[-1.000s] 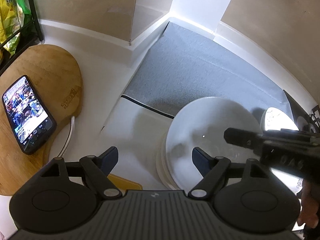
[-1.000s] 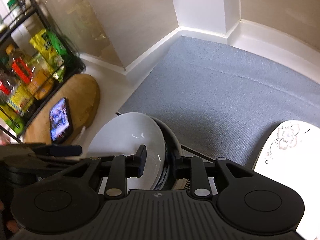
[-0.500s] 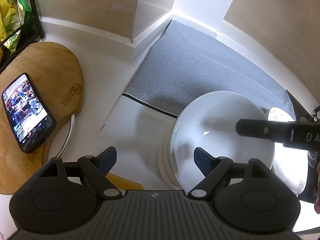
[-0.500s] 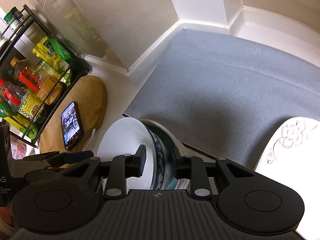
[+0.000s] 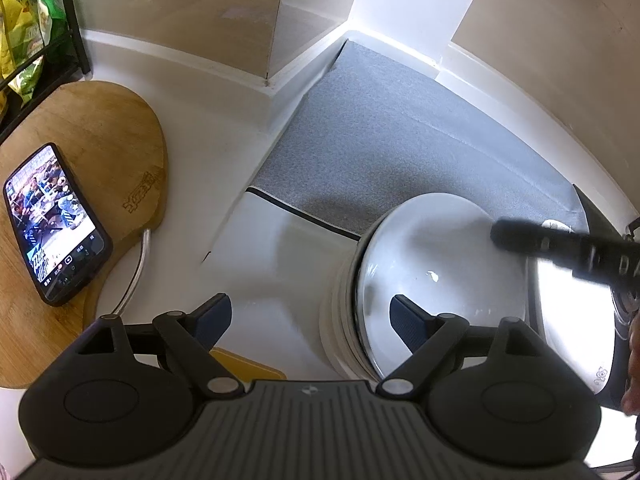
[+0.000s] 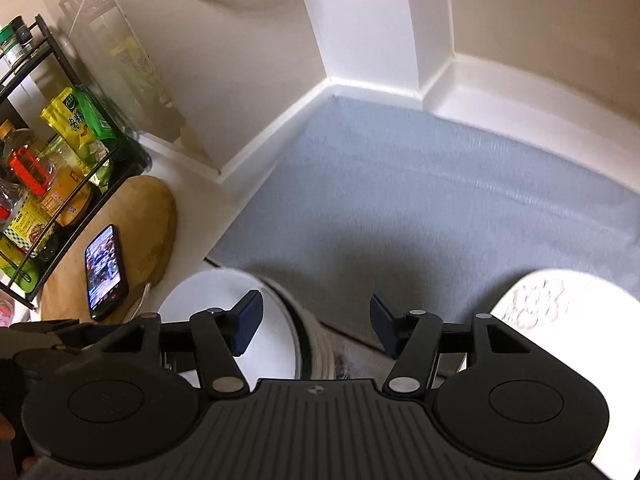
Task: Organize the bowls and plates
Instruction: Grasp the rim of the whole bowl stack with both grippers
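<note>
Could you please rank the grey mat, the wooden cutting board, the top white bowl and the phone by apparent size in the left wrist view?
1. grey mat
2. wooden cutting board
3. top white bowl, nearer the camera, so unsure against the board
4. phone

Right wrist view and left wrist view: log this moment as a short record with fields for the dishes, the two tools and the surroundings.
bowl stack: white bowl on top of other bowls, at the near edge of the grey mat
flowered plate: on the mat, apart from the stack
right gripper: jaws have just opened, off the white bowl's rim, nothing pressed
left gripper: jaws wide, empty
cutting board: wooden, phone lying on it, screen lit
rack: bottles and packets
</note>
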`<state>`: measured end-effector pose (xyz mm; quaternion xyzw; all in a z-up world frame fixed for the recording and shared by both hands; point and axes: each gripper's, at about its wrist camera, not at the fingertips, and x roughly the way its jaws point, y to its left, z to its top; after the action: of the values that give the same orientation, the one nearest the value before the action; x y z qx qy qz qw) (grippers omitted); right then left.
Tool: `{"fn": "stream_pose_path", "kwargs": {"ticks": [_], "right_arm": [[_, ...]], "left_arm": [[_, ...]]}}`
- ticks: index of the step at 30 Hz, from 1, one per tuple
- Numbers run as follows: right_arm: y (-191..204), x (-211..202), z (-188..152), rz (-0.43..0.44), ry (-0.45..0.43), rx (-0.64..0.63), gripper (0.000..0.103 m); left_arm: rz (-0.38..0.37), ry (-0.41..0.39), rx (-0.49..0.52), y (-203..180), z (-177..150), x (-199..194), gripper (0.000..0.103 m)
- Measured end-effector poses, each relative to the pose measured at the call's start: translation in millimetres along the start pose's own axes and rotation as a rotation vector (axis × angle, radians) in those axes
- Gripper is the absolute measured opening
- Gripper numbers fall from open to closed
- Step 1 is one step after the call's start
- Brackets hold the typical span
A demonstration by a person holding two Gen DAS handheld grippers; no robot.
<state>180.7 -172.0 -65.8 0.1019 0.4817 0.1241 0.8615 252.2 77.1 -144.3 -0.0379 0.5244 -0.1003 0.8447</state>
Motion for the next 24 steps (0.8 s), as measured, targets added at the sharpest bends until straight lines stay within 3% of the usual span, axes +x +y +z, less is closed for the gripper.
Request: {"fn": "stream_pose_path", "kwargs": {"ticks": [5,10,24], "right_arm": [[-3,5,-15,0.030,0.048,0.060,0.068],[-13,9,-27,0.070,0.094,0.145,0.070],[-24,32,-43,0.097,0.167,0.257,0.073]], "left_arm": [[-0.033,0.033,-0.031,5,2,4,0.091],[-0.081,0.046,-0.073,10,1,5,0.103],[-0.110,0.121,-0.134,17,-3,32,0.103]]}}
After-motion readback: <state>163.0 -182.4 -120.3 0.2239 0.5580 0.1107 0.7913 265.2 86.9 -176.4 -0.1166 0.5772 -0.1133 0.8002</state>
